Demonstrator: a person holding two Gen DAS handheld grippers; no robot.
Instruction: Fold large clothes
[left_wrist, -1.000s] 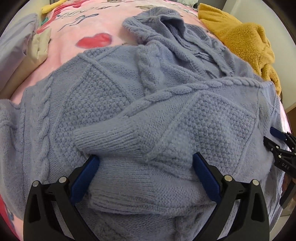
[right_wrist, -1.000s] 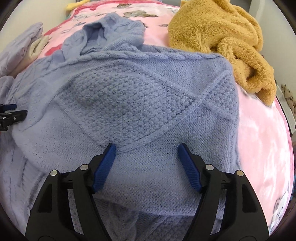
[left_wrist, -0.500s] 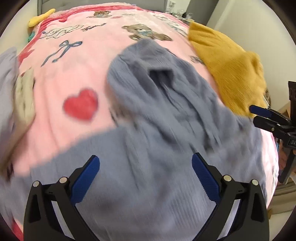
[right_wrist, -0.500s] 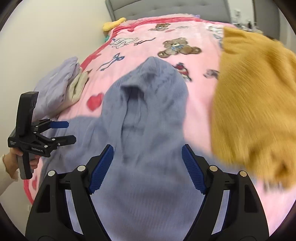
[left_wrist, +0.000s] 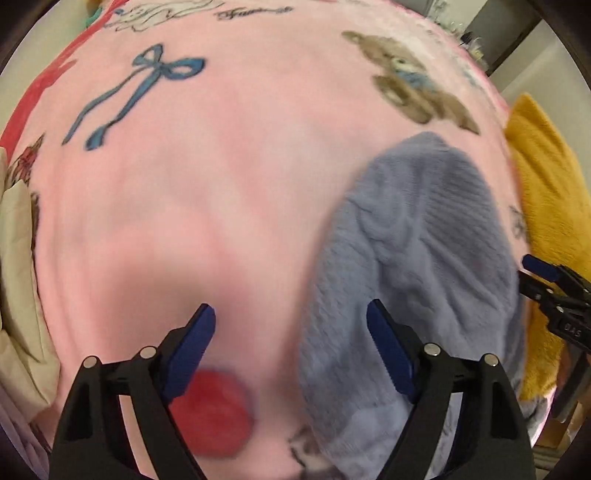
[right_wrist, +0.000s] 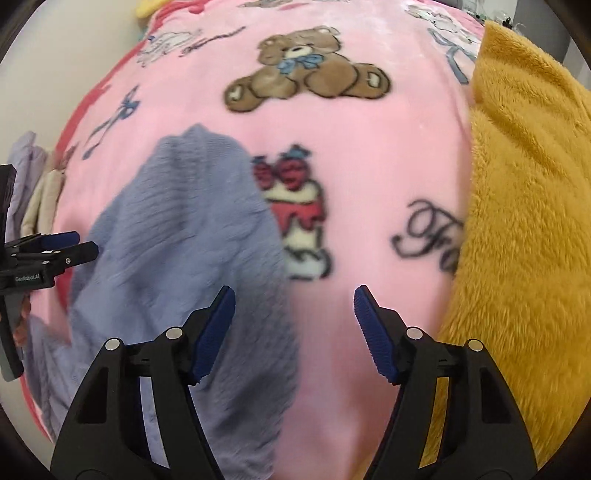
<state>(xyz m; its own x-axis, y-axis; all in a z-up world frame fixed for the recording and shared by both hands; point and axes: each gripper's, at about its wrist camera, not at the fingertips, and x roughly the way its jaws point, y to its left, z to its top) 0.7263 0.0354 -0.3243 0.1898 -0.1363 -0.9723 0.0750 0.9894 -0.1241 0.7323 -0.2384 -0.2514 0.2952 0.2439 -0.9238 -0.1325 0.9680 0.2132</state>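
Note:
The lavender cable-knit sweater lies on the pink blanket, and only its hood end shows: right of centre in the left wrist view (left_wrist: 417, 258), left of centre in the right wrist view (right_wrist: 177, 240). My left gripper (left_wrist: 290, 315) hovers over the blanket by the hood's left edge. Its jaws are closing with nothing between them. My right gripper (right_wrist: 294, 295) hangs over the hood's right edge and bare blanket, jaws also closing on nothing. Each gripper shows at the edge of the other's view: the right gripper (left_wrist: 526, 273) and the left gripper (right_wrist: 83, 243). Both views are motion-blurred.
A mustard fleece garment (right_wrist: 517, 221) is heaped on the bed's right side, also the mustard fleece (left_wrist: 546, 206) in the left view. Folded beige and lilac clothes (right_wrist: 33, 184) are stacked at the left edge. The pink printed blanket (left_wrist: 221, 184) covers the bed between them.
Both grippers have swept up the bed from over the sweater's folded body to its hood end. Blanket now fills most of both views. The jaws stand a little narrower.

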